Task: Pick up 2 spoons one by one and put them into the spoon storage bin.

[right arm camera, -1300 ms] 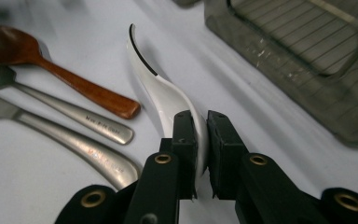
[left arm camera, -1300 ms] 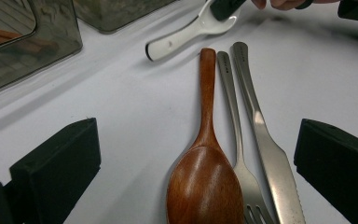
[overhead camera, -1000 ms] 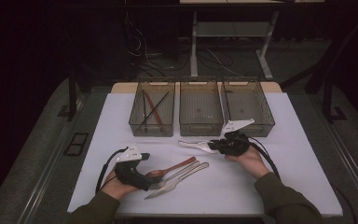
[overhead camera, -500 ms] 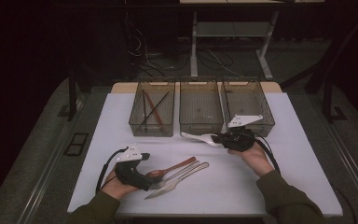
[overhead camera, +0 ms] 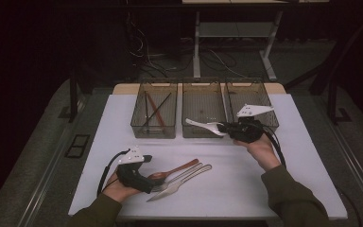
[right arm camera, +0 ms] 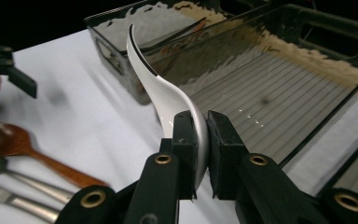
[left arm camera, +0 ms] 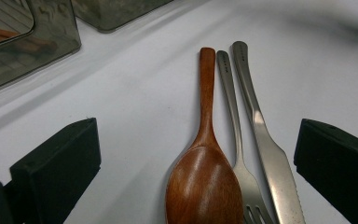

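White plastic spoon (right arm camera: 168, 100) is pinched tight in the right hand-held gripper (overhead camera: 224, 127), up in the air by the near edge of the middle bin (overhead camera: 203, 97). I think the step is sorting it into a bin; next it must go over the rim and be let go. On the near left of the desk (overhead camera: 283, 189), the left hand-held gripper (overhead camera: 153, 183) sits wide open around a wooden spoon (left arm camera: 205, 182), fork (left arm camera: 235, 140) and knife (left arm camera: 265, 149).

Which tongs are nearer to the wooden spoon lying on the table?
Left. The left tongs sit open right at the wooden spoon, its bowl between the jaws. The right tongs are far off by the middle bin, gripping a white spoon.
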A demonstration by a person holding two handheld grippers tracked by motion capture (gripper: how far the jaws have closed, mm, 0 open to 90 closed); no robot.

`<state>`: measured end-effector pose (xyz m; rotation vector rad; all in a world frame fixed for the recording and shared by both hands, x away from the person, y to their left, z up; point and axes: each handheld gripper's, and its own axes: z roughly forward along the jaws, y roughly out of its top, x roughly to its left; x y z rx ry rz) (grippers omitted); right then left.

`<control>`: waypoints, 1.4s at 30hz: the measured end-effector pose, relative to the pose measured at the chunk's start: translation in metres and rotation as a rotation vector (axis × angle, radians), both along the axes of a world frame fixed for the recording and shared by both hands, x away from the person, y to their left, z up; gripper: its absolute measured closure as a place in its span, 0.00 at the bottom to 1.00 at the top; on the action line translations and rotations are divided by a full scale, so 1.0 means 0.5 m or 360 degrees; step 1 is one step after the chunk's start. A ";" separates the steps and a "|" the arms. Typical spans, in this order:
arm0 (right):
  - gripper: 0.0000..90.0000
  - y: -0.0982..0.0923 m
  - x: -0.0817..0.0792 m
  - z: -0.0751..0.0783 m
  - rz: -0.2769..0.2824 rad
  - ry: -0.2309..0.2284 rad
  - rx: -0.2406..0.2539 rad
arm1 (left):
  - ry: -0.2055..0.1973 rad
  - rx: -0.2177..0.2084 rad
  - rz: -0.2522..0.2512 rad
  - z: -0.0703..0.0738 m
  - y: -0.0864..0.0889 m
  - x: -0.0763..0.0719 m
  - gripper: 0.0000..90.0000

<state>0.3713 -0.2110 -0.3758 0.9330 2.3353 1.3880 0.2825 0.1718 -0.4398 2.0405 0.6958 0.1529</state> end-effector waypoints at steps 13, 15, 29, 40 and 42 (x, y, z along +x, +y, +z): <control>0.91 0.008 0.048 0.022 -0.0098 -0.0058 -0.0021 | 0.0004 -0.0004 -0.0002 0.000 0.001 0.000 0.00; 0.91 0.009 0.055 0.021 -0.0112 -0.0069 -0.0045 | 0.0005 -0.0002 -0.0003 0.000 0.000 0.001 0.00; 0.90 0.019 0.082 -0.014 -0.0193 -0.0044 -0.0134 | 0.0002 -0.0004 -0.0005 0.000 0.001 0.000 0.00; 0.86 0.031 0.087 -0.040 -0.0213 -0.0036 -0.0185 | 0.0003 -0.0003 -0.0008 0.000 0.000 0.000 0.00; 0.82 0.032 0.088 -0.041 -0.0218 -0.0046 -0.0177 | 0.0004 -0.0003 -0.0008 0.000 0.000 0.000 0.00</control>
